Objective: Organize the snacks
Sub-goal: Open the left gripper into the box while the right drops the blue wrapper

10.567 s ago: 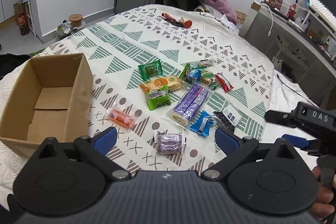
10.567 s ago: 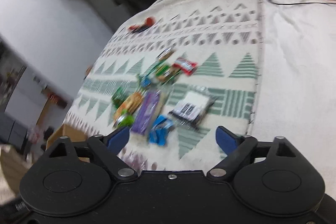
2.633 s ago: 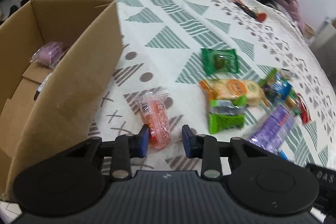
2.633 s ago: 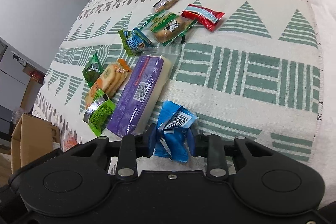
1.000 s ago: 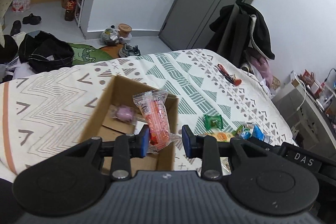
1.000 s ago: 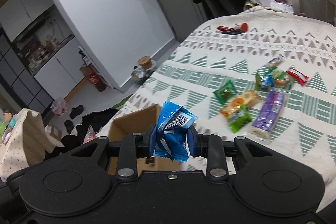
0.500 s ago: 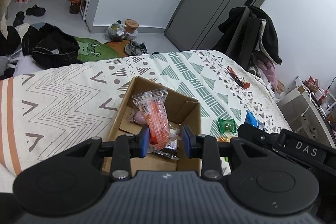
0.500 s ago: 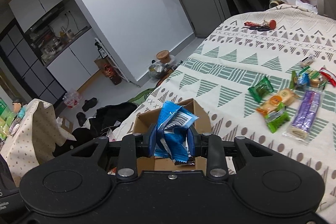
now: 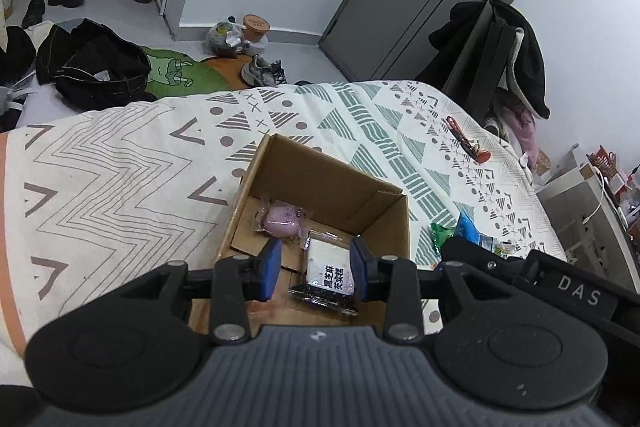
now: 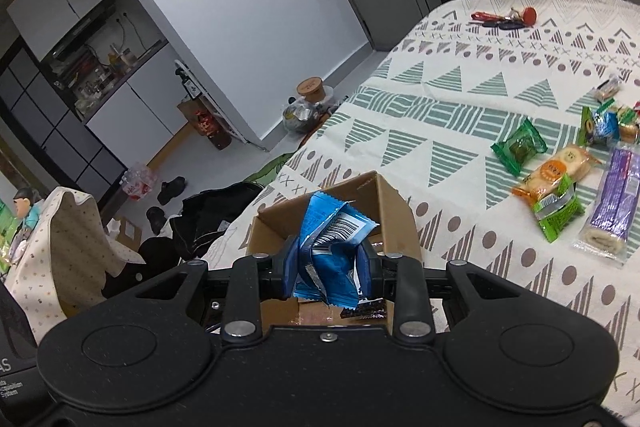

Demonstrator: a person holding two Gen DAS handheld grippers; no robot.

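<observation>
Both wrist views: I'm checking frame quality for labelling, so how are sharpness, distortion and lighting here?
Left wrist view: sharp, print on the white-and-black packet in the cardboard box is legible; strong fisheye bending at the edges; even indoor light, no glare. Right wrist view: also sharp, barcode on the blue packet is crisp; door and walls bow; soft, shadow-light illumination.

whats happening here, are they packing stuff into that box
Yes. A person with a handheld gripper in each hand is moving snacks from the bedspread into the cardboard box. The left gripper hangs over the box, jaws open and empty. The right gripper holds a blue snack packet above the box. Several snacks still lie on the bedspread.
</observation>
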